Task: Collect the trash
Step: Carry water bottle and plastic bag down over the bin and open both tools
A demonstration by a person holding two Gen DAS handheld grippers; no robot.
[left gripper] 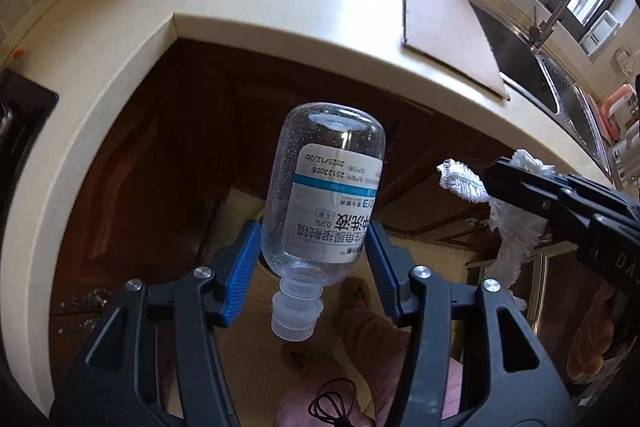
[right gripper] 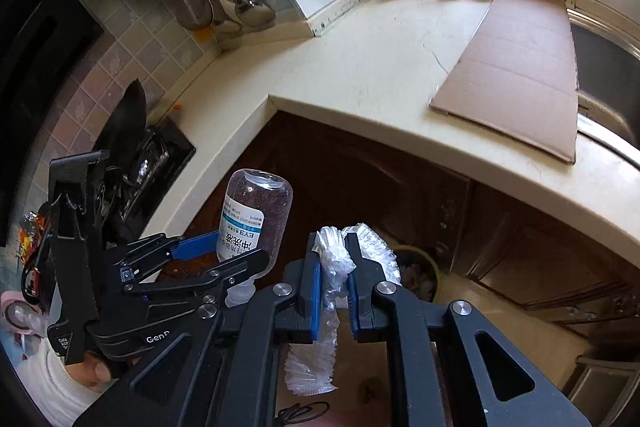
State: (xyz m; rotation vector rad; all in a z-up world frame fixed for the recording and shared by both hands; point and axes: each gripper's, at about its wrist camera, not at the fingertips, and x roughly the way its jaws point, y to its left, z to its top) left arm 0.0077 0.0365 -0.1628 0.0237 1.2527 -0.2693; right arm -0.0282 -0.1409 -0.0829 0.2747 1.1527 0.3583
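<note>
Trash is pinched in both grippers: left gripper (left gripper: 312,263) clamps a clear bottle (left gripper: 320,195) neck-down; right gripper (right gripper: 334,267), beside it, squeezes crinkled plastic wrap (right gripper: 332,267).

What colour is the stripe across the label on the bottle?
Teal blue, on the white label of the clear bottle; the left wrist view shows it best.
</note>
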